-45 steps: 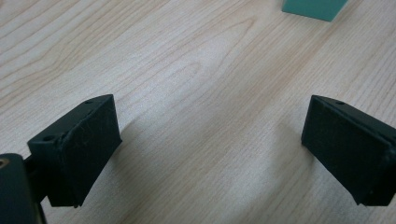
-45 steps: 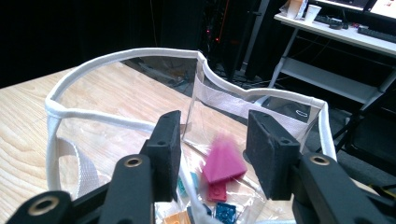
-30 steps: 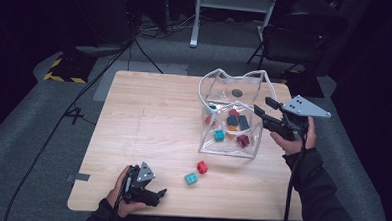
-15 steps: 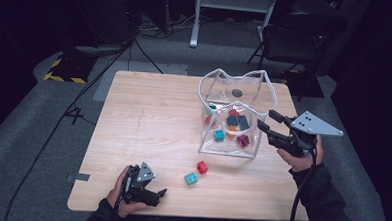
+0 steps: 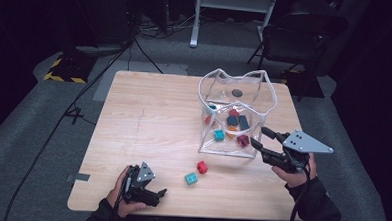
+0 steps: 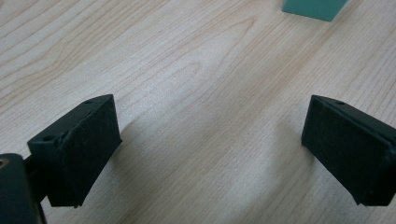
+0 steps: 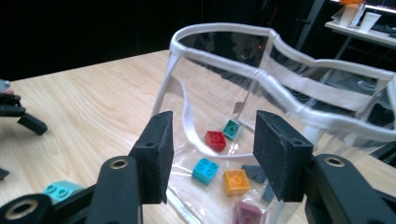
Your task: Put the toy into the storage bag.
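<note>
The clear bag [image 5: 233, 117] stands near the table's [image 5: 148, 118] right edge. The right hand-held gripper [image 5: 260, 141], jaws just opening and empty, hovers beside its near corner. The left hand-held gripper [image 5: 155, 194] rests wide open at the near edge; the table's left half lies bare.

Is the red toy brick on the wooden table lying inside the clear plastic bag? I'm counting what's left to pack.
No, the red toy brick lies on the bare wooden table, outside the clear plastic bag, beside a teal toy brick.

Clear bag [image 5: 233, 119] — red brick [image 5: 202, 167], teal brick [image 5: 191, 178]
</note>
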### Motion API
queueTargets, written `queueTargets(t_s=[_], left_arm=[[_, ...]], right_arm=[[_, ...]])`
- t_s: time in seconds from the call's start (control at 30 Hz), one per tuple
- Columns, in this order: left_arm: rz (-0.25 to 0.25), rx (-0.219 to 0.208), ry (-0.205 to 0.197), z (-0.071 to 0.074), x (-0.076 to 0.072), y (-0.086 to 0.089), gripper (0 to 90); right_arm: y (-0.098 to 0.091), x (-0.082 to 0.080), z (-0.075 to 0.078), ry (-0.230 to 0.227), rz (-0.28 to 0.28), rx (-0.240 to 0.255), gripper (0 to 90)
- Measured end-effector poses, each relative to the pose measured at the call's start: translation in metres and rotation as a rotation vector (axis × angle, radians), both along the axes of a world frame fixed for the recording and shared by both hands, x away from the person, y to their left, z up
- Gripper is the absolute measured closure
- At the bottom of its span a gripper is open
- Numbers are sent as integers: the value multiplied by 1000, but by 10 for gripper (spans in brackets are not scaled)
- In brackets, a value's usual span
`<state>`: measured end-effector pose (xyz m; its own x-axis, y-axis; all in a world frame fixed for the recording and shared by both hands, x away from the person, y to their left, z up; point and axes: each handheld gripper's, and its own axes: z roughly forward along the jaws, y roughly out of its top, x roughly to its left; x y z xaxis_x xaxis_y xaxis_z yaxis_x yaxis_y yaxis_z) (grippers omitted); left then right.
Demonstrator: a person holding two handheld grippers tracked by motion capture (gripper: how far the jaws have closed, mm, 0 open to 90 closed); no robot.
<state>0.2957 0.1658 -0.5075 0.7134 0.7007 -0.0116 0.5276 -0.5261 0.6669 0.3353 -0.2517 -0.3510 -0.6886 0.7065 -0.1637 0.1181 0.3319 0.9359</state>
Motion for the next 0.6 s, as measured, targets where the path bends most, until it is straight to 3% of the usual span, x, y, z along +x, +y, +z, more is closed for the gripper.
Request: queueTargets(t_s=[0.3, 0.6], left_arm=[[2, 1, 2, 0, 0, 0, 47], [1, 0, 2, 0, 0, 0, 47]], right_arm=[[22, -3, -27, 41, 56, -29, 477], [56, -3, -69, 116, 128, -96, 471]])
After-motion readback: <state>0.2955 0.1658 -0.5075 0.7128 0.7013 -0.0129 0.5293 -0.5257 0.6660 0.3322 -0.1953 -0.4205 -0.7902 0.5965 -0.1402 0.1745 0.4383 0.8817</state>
